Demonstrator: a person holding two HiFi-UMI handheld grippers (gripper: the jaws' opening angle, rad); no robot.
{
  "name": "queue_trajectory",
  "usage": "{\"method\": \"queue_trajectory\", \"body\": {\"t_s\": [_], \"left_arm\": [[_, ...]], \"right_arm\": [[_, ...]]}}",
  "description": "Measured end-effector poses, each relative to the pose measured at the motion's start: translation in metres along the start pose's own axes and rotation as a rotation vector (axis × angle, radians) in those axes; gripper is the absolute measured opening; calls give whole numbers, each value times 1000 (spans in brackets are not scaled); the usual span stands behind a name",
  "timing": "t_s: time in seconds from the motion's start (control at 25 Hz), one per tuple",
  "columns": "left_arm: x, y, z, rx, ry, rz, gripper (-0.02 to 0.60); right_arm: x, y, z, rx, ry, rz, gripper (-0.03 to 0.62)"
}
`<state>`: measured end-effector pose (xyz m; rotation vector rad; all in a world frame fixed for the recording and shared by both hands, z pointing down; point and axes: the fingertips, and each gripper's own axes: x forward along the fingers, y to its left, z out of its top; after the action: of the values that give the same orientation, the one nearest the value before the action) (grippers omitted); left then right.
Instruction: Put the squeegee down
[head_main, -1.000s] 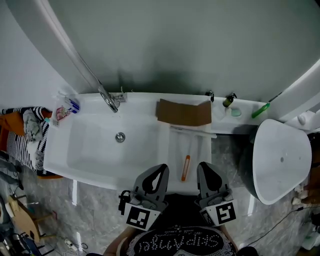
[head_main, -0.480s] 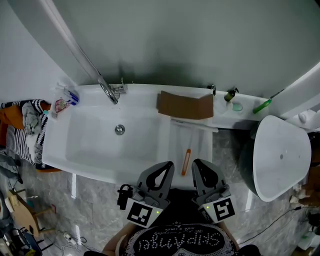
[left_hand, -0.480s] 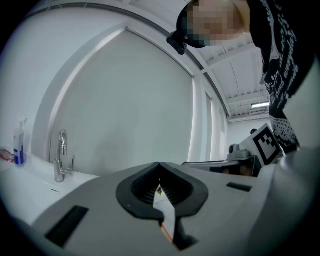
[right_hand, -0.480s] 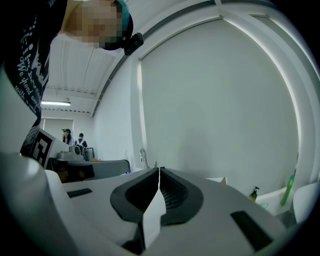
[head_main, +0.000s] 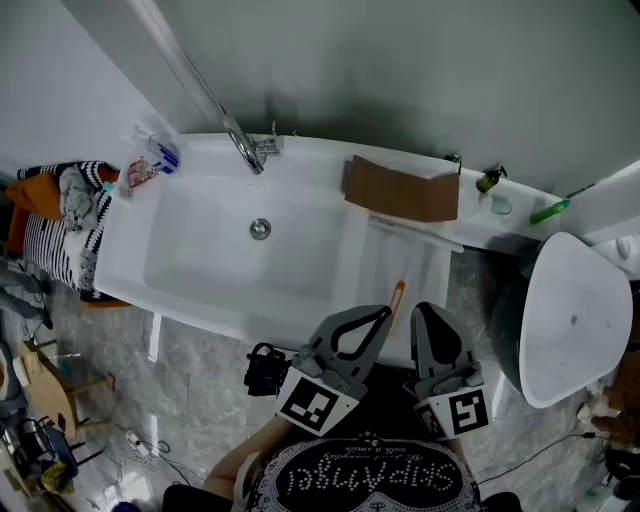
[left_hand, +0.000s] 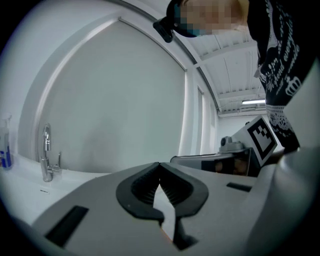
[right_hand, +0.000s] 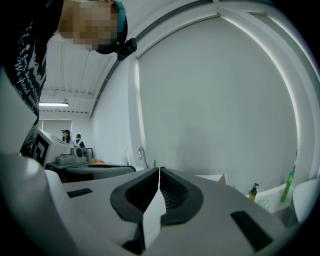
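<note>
Squeegee (head_main: 398, 291) lies on the right-end shelf of the bathtub (head_main: 200, 270), seemingly untouched. Left gripper (head_main: 384, 313) and right gripper (head_main: 423, 308) hover at the bathtub's near rim, jaws closed, empty.

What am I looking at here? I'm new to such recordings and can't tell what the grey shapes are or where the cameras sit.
No robot here: a person holds a two-jaw gripper in each hand. The head view looks down from the person's head onto the left gripper and right gripper. The other two pictures come from cameras riding on each gripper, looking along its jaws. Both are shut and empty. Ahead is a white bathtub with a faucet. The orange-handled squeegee lies on its ledge, brown cardboard beyond it.
</note>
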<state>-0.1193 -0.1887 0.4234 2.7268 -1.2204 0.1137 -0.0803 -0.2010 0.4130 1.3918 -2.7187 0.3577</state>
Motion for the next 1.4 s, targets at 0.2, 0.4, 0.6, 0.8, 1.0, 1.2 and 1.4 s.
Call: {"method": "queue_trajectory", "body": {"t_s": [0.2,0.4,0.6,0.8,1.0,1.2,1.4], "left_arm": [[0,-4,-1,36,16,-22,5],[-4,2,1,31,6,3,5],[-5,2,2,27,-1,9,6],[-5,4,2,24,0,12,5],[-4,5,3,4,-11,14,5],[-5,6,2,12,-6,16,5],[-6,5,2,7,-3,16,5]], "right_arm": [[1,3,-1,-3,-1,14,25],[1,3,-2,-2,-1,17,25],[0,3,-1,0,-4,17,25],[0,2,0,3,-2,16,25],[2,3,-2,-2,7,24,25],[3,6,-3,-7,12,35,25],[2,4,-4,-2,20,29,25]]}}
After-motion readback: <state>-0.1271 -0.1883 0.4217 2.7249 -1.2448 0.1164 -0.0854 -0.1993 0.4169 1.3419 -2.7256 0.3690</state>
